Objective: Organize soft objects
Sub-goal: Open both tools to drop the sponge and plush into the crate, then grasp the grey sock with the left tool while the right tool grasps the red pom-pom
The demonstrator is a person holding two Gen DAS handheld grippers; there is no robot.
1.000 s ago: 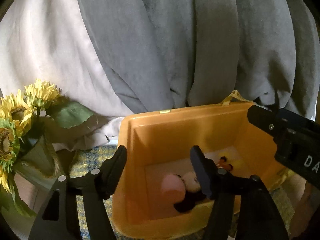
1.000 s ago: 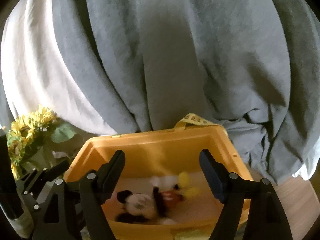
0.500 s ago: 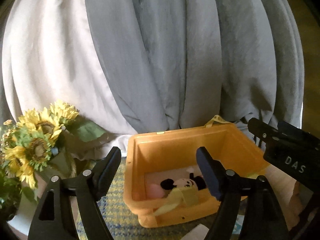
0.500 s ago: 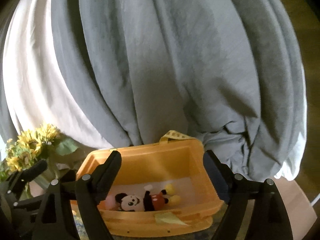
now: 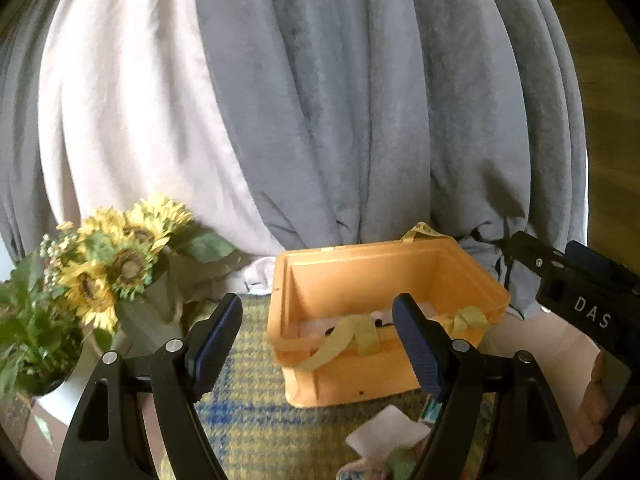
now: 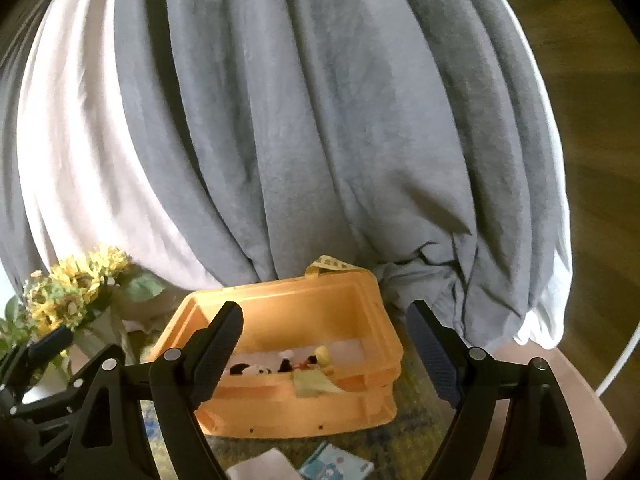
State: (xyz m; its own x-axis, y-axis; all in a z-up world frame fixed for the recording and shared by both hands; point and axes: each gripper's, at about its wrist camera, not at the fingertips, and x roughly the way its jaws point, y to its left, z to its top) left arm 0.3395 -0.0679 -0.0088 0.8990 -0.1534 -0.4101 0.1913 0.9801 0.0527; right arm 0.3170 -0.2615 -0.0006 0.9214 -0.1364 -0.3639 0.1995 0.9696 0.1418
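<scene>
Two black claws fill the near edge of the scene, both pointing toward an orange plastic crate (image 5: 384, 376). The left claw (image 5: 320, 340) stands wide open with nothing between its blue-padded fingers (image 5: 416, 348); its jaws have just been opening. The right claw (image 6: 326, 346) is likewise spread wide and holds nothing, its jaws having just been opening too.

In front of the crate, nearest the claws, a white folded cloth (image 5: 386, 434) and a small light-blue printed packet (image 6: 336, 464) lie on a yellow-and-blue checked mat (image 5: 248, 412). The crate sits on this mat, on a pale wooden tabletop (image 6: 580, 404).

Inside the crate lies a soft mouse toy (image 6: 280, 366) — black ears, white face, red shorts, yellow shoes — flat on the crate's floor, seen just over its front wall. A yellow-green fabric strap (image 5: 344, 340) drapes over the crate's front rim, and another yellow strap (image 6: 330, 263) pokes up behind its back rim.

To the left of the crate, a bunch of artificial sunflowers (image 5: 116, 264) stands in a pale vase (image 5: 68, 392).

Behind the crate hang heavy grey curtains (image 6: 320, 128), with a white curtain (image 5: 120, 120) beside them on the left.
</scene>
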